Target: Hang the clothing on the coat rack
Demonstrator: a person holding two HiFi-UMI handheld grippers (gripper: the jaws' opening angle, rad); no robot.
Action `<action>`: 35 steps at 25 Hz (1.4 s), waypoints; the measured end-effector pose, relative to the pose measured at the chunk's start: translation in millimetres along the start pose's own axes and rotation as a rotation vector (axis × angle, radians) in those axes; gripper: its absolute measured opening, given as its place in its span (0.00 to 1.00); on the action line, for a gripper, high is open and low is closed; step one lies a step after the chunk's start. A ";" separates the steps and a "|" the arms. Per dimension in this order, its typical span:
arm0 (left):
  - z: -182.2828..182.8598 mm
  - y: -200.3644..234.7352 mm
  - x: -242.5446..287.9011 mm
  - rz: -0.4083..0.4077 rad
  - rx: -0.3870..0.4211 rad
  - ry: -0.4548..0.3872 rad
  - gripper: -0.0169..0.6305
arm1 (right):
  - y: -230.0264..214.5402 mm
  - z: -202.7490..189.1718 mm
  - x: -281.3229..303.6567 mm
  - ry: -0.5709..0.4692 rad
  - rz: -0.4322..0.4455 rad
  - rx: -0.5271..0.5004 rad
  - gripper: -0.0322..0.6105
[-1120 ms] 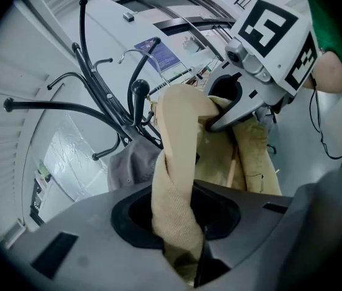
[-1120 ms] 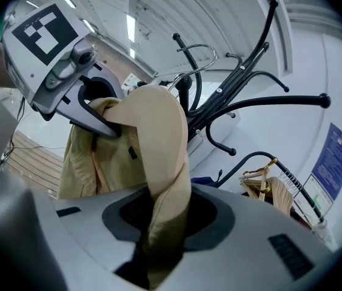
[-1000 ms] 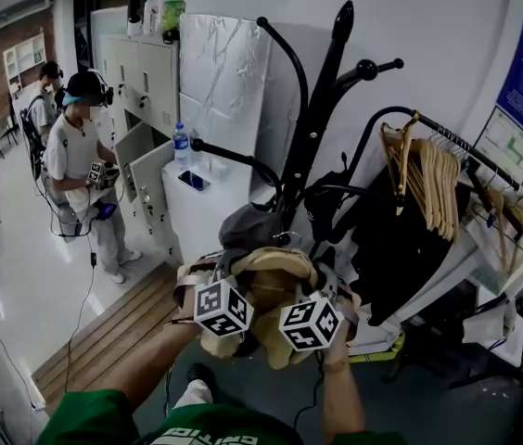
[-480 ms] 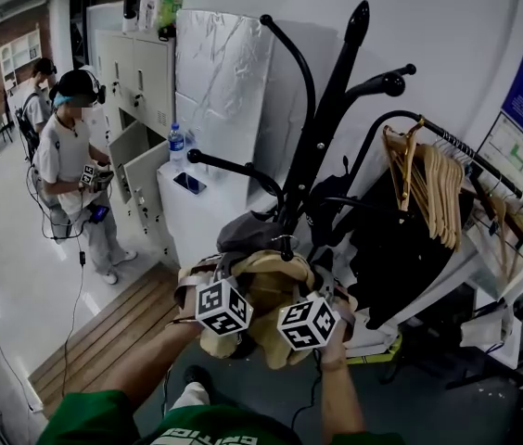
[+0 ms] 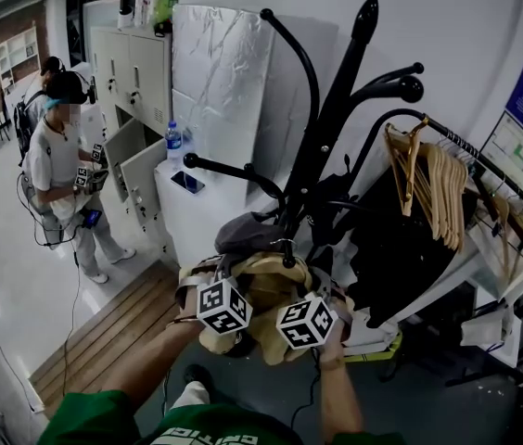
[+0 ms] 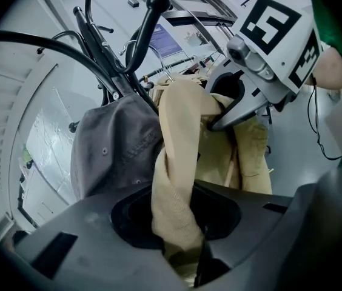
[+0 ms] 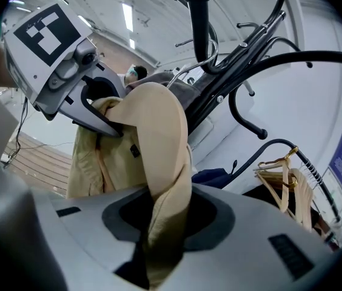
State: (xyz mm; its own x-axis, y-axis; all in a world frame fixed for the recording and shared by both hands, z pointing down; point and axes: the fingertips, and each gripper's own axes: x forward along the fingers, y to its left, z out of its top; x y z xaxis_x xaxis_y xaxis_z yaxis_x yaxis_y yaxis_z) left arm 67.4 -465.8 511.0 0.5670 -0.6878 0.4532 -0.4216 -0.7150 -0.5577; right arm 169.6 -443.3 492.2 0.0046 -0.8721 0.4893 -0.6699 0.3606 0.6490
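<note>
A tan garment is bunched between my two grippers, just below the black coat rack. My left gripper is shut on a twisted fold of the tan cloth. My right gripper is shut on another fold of the same garment. Each gripper shows in the other's view, clamped on the cloth. A grey garment hangs on a low hook of the rack right behind the tan one, and the same grey garment fills the left gripper view's left half.
A rail with wooden hangers and dark clothes stands to the right. A white cabinet with a bottle and a phone is behind the rack. A person with grippers stands at the left by the lockers. Wooden decking lies below.
The head view has shifted slightly, so the rack sits a little higher and further right. Both grippers hold the tan garment in the same place. The person at the left has stepped further left.
</note>
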 end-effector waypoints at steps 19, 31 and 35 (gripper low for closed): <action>-3.1 -5.1 -3.9 0.031 -0.021 -0.003 0.25 | -0.2 -7.3 -1.4 -0.015 -0.016 0.041 0.33; 5.9 -9.1 -46.9 0.119 -0.040 -0.025 0.27 | -11.3 -3.9 -54.9 -0.112 -0.090 0.058 0.39; 8.6 -22.8 -60.0 0.121 -0.074 -0.037 0.26 | -10.6 -14.0 -70.3 -0.127 -0.093 0.096 0.39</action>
State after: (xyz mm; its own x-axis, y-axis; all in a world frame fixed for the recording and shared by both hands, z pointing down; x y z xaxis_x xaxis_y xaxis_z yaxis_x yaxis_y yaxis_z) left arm 49.0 -407.1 490.5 0.5344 -0.7653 0.3588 -0.5390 -0.6355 -0.5529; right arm 186.8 -381.1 459.1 -0.0198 -0.9371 0.3485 -0.7386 0.2487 0.6266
